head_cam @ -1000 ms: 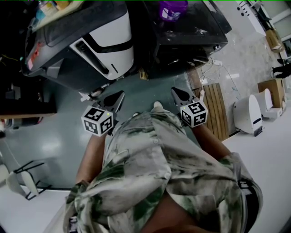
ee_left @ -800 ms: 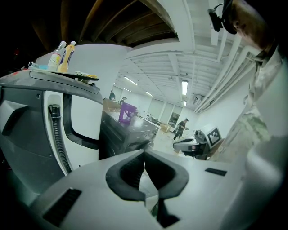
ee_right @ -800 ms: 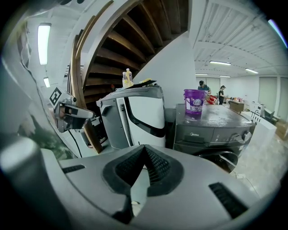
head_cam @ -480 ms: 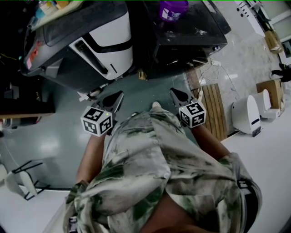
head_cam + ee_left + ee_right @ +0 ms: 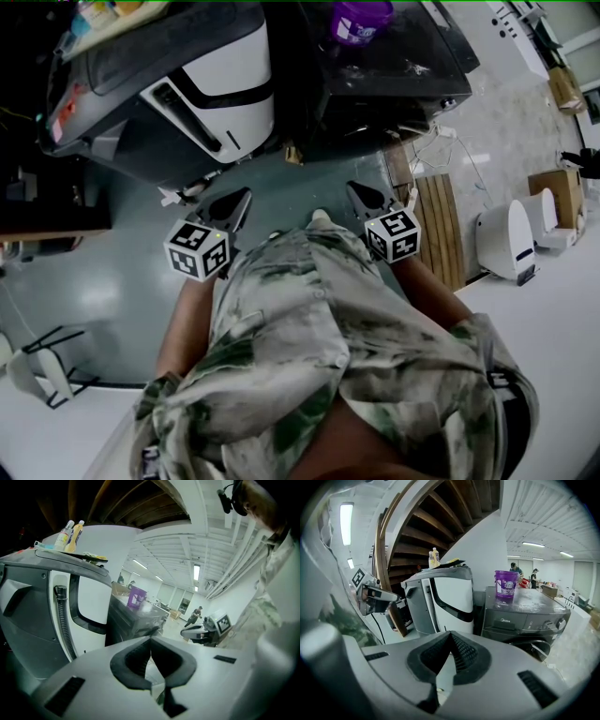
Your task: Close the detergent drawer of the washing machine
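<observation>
The dark grey washing machine [image 5: 389, 70] stands at the top right of the head view, and a purple tub [image 5: 358, 19] sits on its lid. In the right gripper view its drawer front [image 5: 509, 617], on the left of the control panel, looks flush with the panel. My left gripper [image 5: 246, 194] and right gripper [image 5: 351, 187] hover side by side over the teal floor, short of the machine and touching nothing. The left gripper [image 5: 151, 640] has its jaws together with nothing between them. My right gripper [image 5: 450, 633] is also shut and empty.
A white and grey appliance [image 5: 211, 89] stands left of the washer, with bottles [image 5: 434, 557] on top. A wooden pallet [image 5: 441, 225] and a white device [image 5: 511, 239] lie on the floor at the right. People [image 5: 533, 577] stand far behind the washer.
</observation>
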The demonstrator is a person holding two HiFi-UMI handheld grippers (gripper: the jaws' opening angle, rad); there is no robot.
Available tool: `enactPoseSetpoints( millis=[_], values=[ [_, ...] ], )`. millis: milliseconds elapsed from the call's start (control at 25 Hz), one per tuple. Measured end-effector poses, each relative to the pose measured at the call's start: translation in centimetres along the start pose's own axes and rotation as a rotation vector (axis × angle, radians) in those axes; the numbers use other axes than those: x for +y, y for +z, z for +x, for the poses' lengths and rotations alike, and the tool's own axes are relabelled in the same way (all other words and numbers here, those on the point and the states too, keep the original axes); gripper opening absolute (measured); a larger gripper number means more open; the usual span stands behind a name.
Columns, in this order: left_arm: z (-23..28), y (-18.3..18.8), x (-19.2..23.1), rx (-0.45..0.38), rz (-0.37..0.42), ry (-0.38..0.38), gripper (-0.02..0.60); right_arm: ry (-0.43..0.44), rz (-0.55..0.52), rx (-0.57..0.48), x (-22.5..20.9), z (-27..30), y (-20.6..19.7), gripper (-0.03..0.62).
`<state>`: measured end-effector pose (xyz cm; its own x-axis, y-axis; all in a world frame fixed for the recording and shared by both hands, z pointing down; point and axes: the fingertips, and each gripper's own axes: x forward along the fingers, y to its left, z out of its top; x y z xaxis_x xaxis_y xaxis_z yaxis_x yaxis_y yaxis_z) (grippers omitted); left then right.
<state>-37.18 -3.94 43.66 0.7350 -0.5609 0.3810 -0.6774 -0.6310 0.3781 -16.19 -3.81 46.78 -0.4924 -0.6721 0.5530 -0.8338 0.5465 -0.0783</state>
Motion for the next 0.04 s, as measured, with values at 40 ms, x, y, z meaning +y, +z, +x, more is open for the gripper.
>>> enactPoseSetpoints(
  millis=[40],
  values=[
    [0.15, 0.04, 0.15, 0.0, -0.001, 0.002, 0.023, 0.001, -0.001, 0.0, -0.12, 0.22, 0.02, 0.021]
  ],
)
